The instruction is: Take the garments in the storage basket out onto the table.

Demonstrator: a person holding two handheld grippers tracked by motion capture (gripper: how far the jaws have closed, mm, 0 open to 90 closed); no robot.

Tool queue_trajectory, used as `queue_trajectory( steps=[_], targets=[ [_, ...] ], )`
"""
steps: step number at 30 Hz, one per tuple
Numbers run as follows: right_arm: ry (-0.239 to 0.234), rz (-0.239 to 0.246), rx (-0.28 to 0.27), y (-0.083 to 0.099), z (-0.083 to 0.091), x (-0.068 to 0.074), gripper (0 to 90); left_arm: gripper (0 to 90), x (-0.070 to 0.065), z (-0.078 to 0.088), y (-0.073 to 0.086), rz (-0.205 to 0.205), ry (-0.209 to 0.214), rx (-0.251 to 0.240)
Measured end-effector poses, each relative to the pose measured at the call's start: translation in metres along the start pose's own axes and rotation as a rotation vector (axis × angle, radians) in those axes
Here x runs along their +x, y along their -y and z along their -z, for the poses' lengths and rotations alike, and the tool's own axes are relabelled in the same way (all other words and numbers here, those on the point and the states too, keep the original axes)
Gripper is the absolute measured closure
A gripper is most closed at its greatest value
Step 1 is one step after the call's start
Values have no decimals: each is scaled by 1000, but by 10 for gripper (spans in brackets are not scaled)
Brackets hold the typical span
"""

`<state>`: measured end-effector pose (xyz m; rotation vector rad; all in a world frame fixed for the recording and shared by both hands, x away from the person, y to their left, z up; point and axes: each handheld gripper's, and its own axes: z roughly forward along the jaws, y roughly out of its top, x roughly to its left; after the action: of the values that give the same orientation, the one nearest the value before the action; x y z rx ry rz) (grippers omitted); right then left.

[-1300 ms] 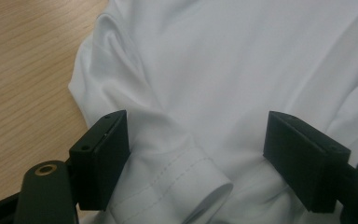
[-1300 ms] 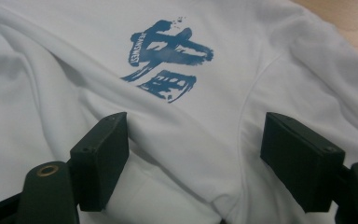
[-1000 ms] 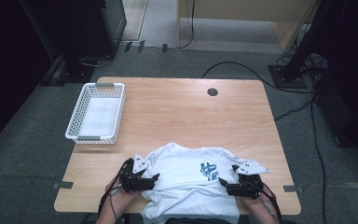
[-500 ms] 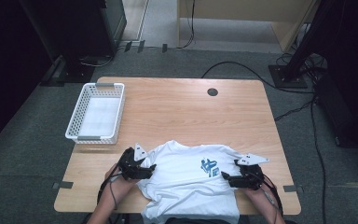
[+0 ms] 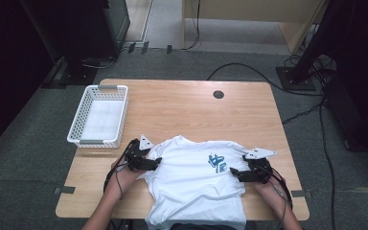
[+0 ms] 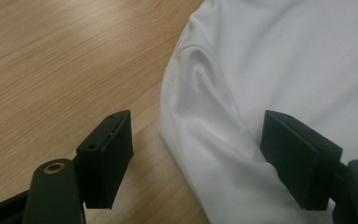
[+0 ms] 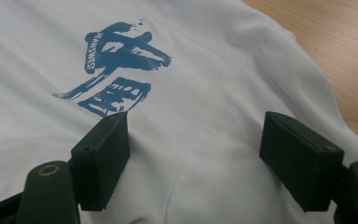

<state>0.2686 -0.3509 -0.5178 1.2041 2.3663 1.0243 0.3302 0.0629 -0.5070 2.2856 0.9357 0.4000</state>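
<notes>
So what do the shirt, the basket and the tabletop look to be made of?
T-shirt: soft white knit fabric, matte; it creases and drapes. Basket: white, likely plastic, with lattice walls. Table: pale wood-grain top, probably laminate, slight sheen.

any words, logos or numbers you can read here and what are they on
"JEANSWEST": small blue letters running up the left stroke of the blue brush-style print on the white t-shirt, read in the right gripper view.
The large brush characters of that print are stylised signs; I cannot read them as words.
In the high view the print is too small to read.
No text on the white basket or the table.
</notes>
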Motion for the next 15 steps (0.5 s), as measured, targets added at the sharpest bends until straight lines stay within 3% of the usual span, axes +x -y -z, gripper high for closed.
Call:
queue_trajectory(
  steps=[4,11,13,15],
  targets=[
    [27,11,20,-4,-3,-9,213,262,7,-4,-4,8,0,-9],
    [39,3,1,-6,-6,-23,225,262,19,-5,-5,45,-6,-20],
    [43,-3,-1,-6,-6,-27,225,262,23,-3,-4,45,-25,-17],
    [50,-10,-2,-6,-6,-31,225,262,28,-2,-3,68,-26,-14]
  ],
)
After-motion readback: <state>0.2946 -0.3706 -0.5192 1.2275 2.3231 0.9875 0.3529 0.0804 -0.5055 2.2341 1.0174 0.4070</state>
